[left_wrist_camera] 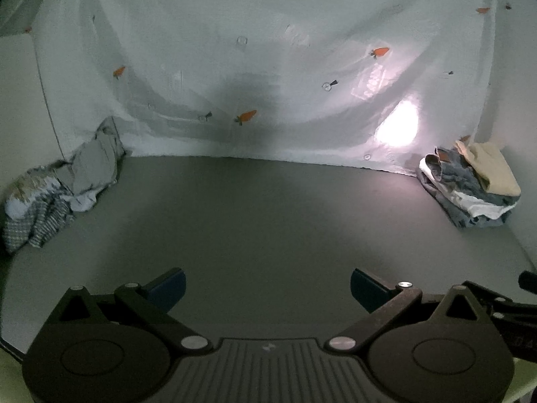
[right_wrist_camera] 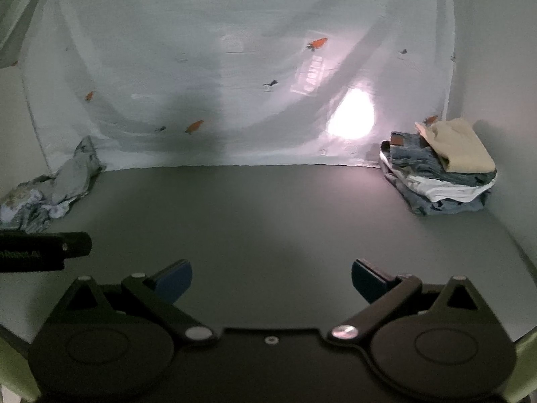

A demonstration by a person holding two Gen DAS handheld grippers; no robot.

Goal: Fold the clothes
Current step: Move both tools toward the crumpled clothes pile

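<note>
A white sheet printed with small carrots hangs behind a grey table. Unfolded clothes lie crumpled at its far left corner; a folded stack topped by a beige garment sits well apart at the far right. The left gripper and right gripper hover above the bare middle, jaws spread wide, holding nothing.

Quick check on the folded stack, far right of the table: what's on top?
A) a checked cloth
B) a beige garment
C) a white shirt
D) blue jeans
B: the folded stack is topped by a beige garment, with denim and a white layer beneath it; the crumpled pile sits on the opposite side of the table.
</note>
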